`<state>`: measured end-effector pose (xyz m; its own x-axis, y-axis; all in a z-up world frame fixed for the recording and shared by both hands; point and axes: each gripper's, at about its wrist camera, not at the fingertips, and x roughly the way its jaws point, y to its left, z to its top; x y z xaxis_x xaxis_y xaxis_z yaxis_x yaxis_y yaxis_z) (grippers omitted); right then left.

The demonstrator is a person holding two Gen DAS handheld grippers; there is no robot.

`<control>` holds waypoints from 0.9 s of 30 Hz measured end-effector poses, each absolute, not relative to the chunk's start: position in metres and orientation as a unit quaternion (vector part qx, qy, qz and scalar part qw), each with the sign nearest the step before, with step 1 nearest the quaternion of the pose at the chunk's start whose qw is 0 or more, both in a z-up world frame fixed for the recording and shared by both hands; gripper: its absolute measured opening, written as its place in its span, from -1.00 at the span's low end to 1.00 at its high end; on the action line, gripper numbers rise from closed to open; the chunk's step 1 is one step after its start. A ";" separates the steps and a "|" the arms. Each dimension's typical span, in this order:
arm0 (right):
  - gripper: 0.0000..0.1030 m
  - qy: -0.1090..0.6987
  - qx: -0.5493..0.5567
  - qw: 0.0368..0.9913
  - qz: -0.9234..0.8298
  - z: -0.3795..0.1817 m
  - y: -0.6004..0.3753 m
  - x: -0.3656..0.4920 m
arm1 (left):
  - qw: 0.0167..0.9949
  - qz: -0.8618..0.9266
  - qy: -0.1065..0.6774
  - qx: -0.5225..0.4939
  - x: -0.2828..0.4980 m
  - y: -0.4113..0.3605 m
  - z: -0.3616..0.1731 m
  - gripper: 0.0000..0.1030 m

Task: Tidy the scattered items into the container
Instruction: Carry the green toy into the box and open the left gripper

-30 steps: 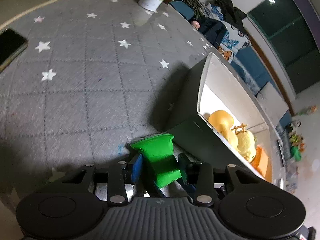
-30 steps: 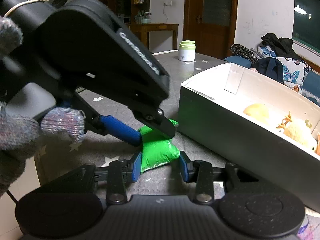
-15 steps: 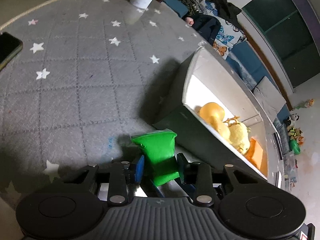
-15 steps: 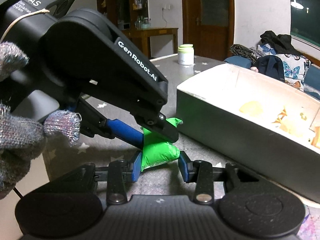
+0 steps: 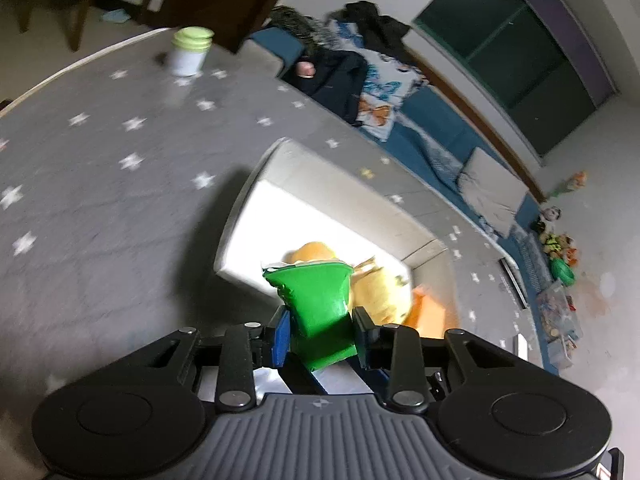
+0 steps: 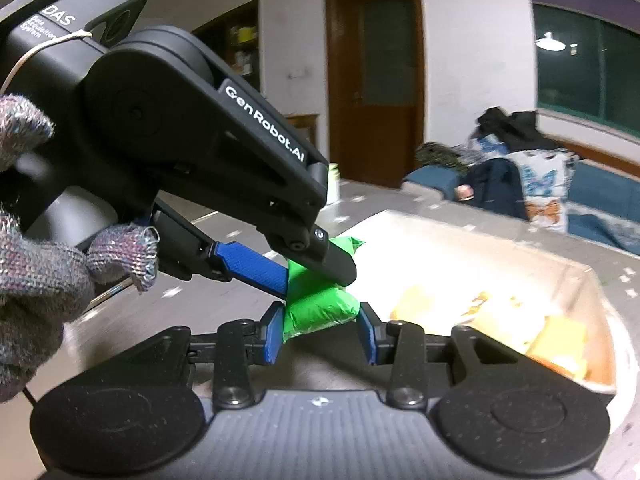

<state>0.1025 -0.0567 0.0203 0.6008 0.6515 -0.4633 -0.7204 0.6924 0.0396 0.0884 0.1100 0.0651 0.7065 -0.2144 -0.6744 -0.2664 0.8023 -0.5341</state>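
My left tool [image 5: 320, 338] clamped on green pouch [image 5: 318, 304], held over white box [image 5: 256, 204] | right tool [image 6: 320, 334] apart around it | pouch looks soft, light, crinkly; mid-body pinch seems best.

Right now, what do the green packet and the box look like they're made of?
Green packet: looks like glossy plastic film, puffy, with a crimped end seal; held in the left tool. Box: probably matte white card or paperboard, judging by thin flat walls and a folded corner flap; motion blur leaves this uncertain.
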 end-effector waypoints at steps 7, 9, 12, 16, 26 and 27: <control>-0.25 0.236 -0.069 0.912 0.328 0.021 -0.076 0.155 | 0.868 -0.029 0.392 -0.304 0.148 0.088 0.057 -0.32; -0.25 0.246 -0.066 0.913 0.318 0.018 -0.080 0.168 | 0.865 -0.038 0.400 -0.301 0.163 0.081 0.051 -0.32; -0.25 0.263 -0.060 0.914 0.304 0.010 -0.088 0.185 | 0.861 -0.044 0.413 -0.292 0.179 0.071 0.042 -0.32; -0.25 0.278 -0.059 0.913 0.292 0.001 -0.093 0.203 | 0.858 -0.049 0.424 -0.284 0.189 0.063 0.033 -0.32; -0.21 0.299 -0.037 0.909 0.289 -0.010 -0.111 0.175 | 0.869 -0.048 0.420 -0.257 0.182 0.061 0.032 -0.30; -0.21 0.298 -0.038 0.909 0.288 -0.010 -0.111 0.171 | 0.870 -0.049 0.419 -0.256 0.181 0.061 0.032 -0.30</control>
